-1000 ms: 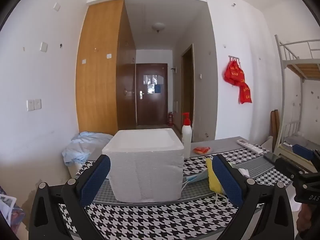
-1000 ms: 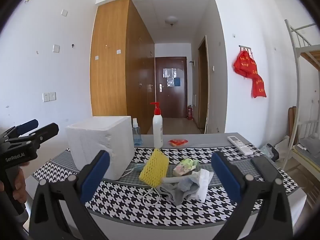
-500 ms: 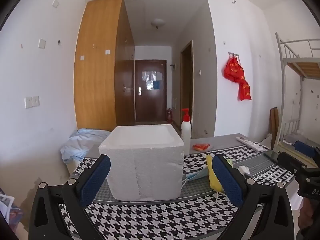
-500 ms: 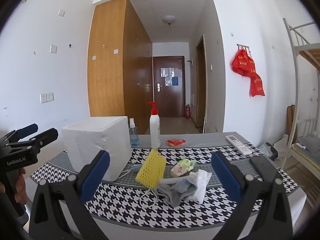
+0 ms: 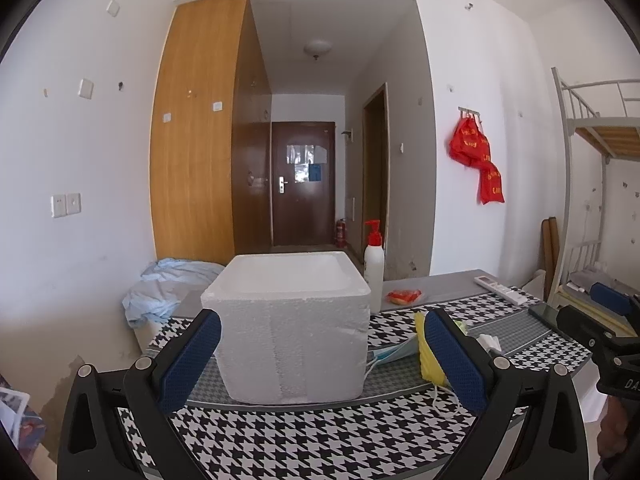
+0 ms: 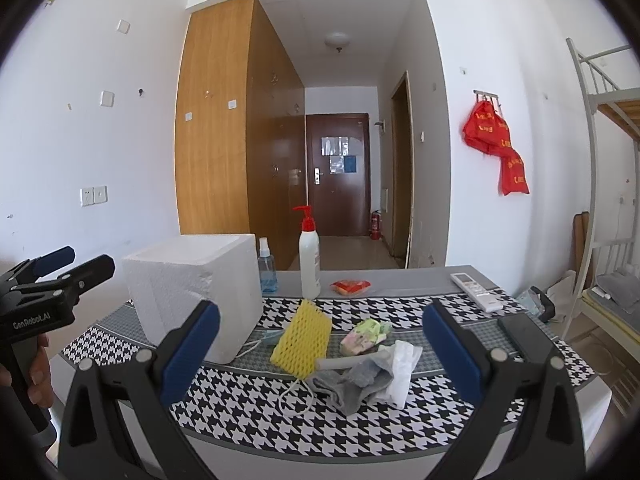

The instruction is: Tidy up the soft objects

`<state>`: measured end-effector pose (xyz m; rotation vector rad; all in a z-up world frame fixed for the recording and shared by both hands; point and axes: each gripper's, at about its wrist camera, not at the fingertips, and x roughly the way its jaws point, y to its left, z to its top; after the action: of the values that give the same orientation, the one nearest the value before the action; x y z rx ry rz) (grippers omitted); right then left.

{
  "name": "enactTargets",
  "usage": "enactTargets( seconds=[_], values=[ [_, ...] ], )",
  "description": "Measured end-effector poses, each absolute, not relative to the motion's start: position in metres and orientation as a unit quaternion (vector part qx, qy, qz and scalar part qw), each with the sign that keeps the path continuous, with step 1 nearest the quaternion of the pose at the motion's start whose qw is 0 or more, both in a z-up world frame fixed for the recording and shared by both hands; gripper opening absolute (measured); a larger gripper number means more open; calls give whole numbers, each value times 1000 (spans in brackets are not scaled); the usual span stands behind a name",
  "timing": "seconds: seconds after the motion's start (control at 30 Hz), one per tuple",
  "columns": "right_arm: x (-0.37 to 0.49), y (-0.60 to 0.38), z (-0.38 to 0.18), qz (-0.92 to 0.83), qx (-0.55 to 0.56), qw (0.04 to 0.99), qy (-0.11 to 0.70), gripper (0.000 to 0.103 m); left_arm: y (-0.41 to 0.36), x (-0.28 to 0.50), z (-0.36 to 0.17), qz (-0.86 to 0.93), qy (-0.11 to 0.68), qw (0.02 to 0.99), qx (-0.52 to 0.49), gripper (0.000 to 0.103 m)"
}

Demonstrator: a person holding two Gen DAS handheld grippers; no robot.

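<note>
Both tools are wide apart and hold nothing. The left gripper [image 5: 322, 354] faces the white foam box [image 5: 294, 324], which stands open-topped on the houndstooth table [image 6: 248, 404]; the right gripper [image 6: 320, 354] faces the pile of soft things to the right of that box. Nearest the box leans a yellow foam net [image 6: 301, 340], touching a blue face mask [image 6: 267, 336] that lies flat beside the box wall. Right of the net sit a pastel crumpled cloth [image 6: 366, 334], a grey sock [image 6: 358, 384] and a white tissue [image 6: 404, 362], the last two overlapping.

The step in hand looks like a first pick by the right tool, with the box as the likely destination (nothing shows inside it from here). To do it well, approach the sock from above, close on a thick fold instead of an edge, and lift straight up so the tissue and the mask's loose ear loop [image 6: 294, 398] do not drag along. The pump bottle [image 6: 310, 258] stands far behind, out of the way.
</note>
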<state>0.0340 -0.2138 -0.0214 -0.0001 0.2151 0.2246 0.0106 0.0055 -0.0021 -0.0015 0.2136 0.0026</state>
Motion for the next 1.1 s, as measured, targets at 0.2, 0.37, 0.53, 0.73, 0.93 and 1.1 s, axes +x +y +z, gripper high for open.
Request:
enactTargets(
  seconds=[0.2,0.37,0.53,0.73,0.93,1.1],
  values=[
    [34,-213,-22,110,-1,988,107,102,5,11,-5,0,106,994,2,102],
    [34,-214,-23,110,0,988,108,102,5,11,-5,-3,106,994,4,102],
    [34,-213,-21,110,-2,988,108,102,5,9,-5,0,102,995,3,102],
    [35,-211,-21,110,-4,988,110,102,5,11,-4,-6,105,994,2,102],
    [39,-211,-22,107,-7,988,114,102,4,13,-5,-13,107,994,-1,102],
    [43,-213,-24,104,-6,987,119,102,4,15,-4,-19,108,994,-3,102]
  ],
)
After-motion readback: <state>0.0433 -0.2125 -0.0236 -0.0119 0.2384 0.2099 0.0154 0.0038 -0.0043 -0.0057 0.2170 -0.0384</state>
